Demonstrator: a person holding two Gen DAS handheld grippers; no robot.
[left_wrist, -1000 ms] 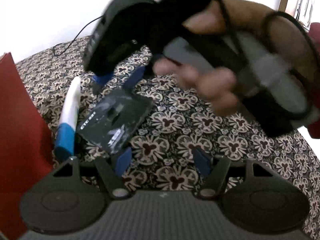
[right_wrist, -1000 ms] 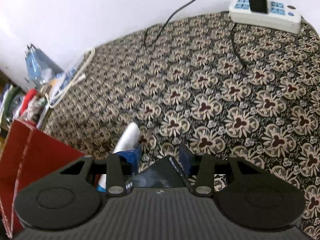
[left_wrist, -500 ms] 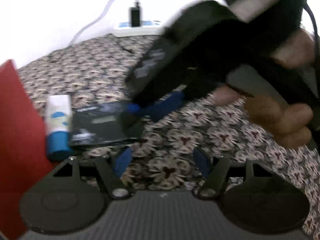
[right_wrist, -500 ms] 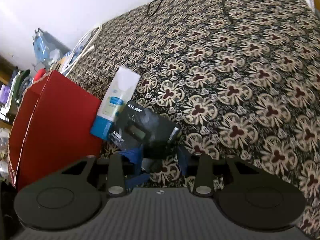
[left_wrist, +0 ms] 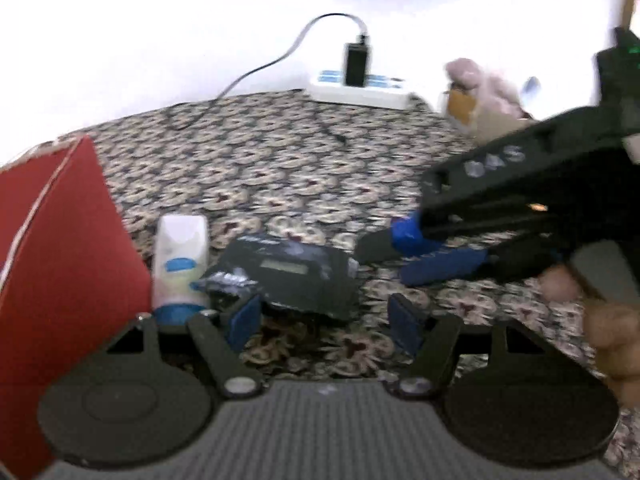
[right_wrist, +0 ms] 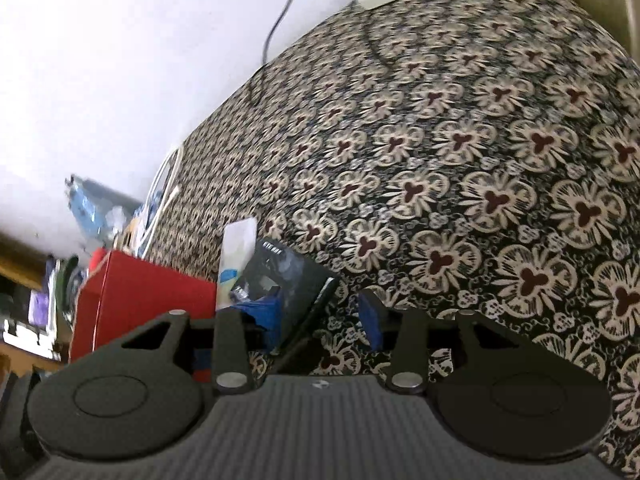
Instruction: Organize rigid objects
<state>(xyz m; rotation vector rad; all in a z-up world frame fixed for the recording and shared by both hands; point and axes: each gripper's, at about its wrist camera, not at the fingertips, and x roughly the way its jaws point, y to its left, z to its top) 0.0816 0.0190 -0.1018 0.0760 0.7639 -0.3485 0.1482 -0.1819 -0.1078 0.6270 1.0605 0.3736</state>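
- Left gripper [left_wrist: 326, 326]: black body, ribbed grey top, blue pads spread apart, nothing between them; low over the cloth, pads just short of the packet's near edge.
- Right gripper [left_wrist: 424, 250]: black, blue-tipped, held in a hand [left_wrist: 612, 332]; pads parted with nothing between them in its own view [right_wrist: 320, 320]; tips just right of the packet.
- Black packet [left_wrist: 292, 276]: flat, rectangular, glossy wrapping with pale print; lying on the cloth between tube and right gripper; also seen from the right wrist [right_wrist: 286, 280].
- Tube [left_wrist: 182, 264]: white, smooth, blue label and blue cap, flattened far end; lying beside the box, touching the packet's left corner.
- Red box [left_wrist: 60, 280]: matte cardboard, upright, at the left.
- Cloth [left_wrist: 280, 176]: dark fabric, cream floral print.
- Power strip [left_wrist: 360, 94]: white plastic, black plug, at the far edge.
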